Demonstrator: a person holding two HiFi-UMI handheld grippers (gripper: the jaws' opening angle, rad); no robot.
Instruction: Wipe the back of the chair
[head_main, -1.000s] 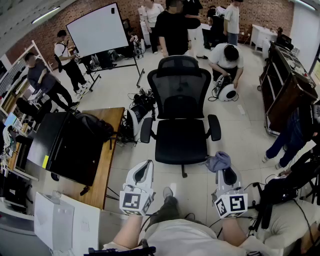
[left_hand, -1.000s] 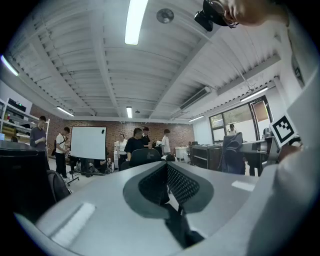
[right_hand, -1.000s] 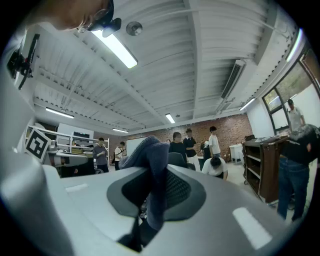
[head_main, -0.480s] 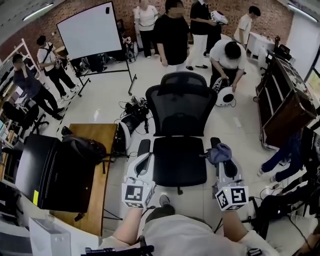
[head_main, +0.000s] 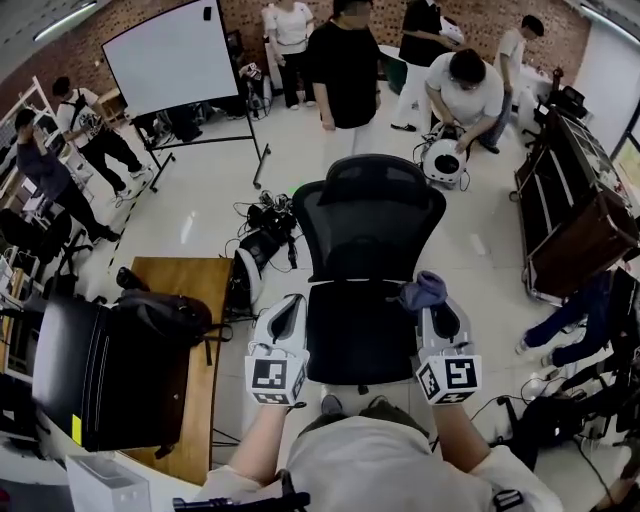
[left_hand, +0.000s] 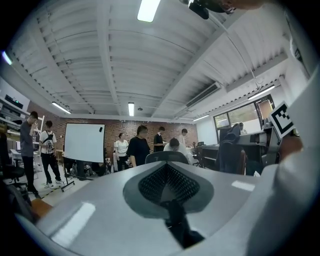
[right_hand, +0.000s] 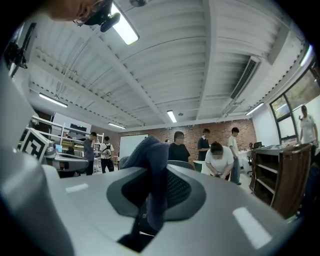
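A black mesh office chair stands in front of me in the head view, its back (head_main: 368, 225) facing away and its seat (head_main: 358, 335) between my two grippers. My right gripper (head_main: 437, 318) is shut on a blue-grey cloth (head_main: 424, 290), which is bunched at the seat's right side by the armrest. In the right gripper view the cloth (right_hand: 150, 160) hangs over the jaws of the right gripper (right_hand: 155, 195), hiding part of the chair's headrest (right_hand: 182, 164). My left gripper (head_main: 288, 312) is at the seat's left edge, shut with nothing in it. In the left gripper view the left gripper (left_hand: 168, 186) points toward the headrest (left_hand: 166, 156).
A wooden desk (head_main: 205, 300) with a black bag (head_main: 165, 315) stands to the left. Cables and gear (head_main: 265, 225) lie on the floor left of the chair. Several people (head_main: 345, 60) and a whiteboard (head_main: 170, 55) are behind it. A dark cabinet (head_main: 575, 200) stands at the right.
I have come closer to the chair. Both grippers moved forward and now flank the seat; the cloth stays in the right gripper.
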